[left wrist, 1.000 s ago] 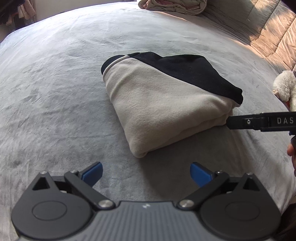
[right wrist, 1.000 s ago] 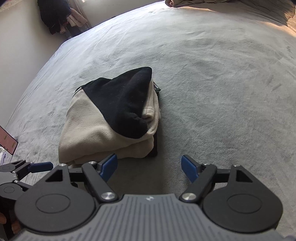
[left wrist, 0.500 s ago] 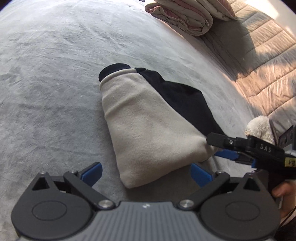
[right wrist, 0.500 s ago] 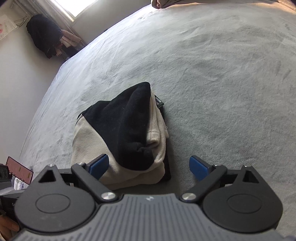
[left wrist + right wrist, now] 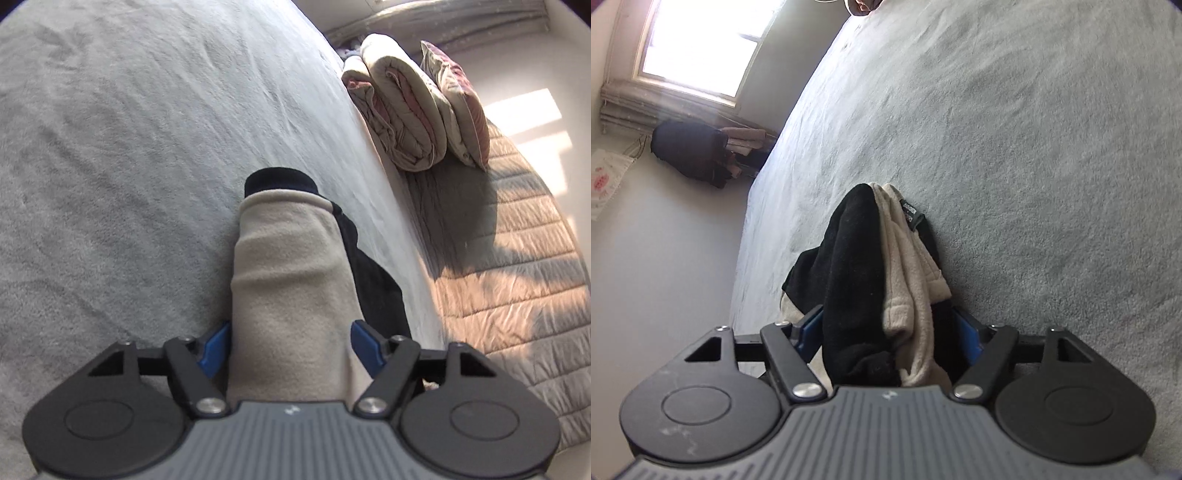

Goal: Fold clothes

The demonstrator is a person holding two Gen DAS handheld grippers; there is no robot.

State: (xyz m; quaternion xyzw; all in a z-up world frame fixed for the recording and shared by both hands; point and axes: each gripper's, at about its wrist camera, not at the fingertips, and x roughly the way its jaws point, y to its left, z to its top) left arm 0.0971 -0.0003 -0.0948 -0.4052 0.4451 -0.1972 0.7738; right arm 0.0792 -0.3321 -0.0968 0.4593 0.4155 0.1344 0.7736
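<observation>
On the grey bed (image 5: 129,147), with rolled bedding (image 5: 413,107) at its far edge, your left gripper (image 5: 290,345) and right gripper (image 5: 888,334) each clamp an end of the folded beige-and-black fleece (image 5: 291,280).

grey bedspread (image 5: 129,166) | rolled quilt (image 5: 402,122) | pillow (image 5: 458,107) | window (image 5: 698,48)

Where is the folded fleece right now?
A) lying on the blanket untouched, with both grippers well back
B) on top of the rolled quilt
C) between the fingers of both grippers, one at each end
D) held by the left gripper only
C: the folded fleece fills the gap between the left gripper fingers, and its other end sits between the right gripper fingers.
</observation>
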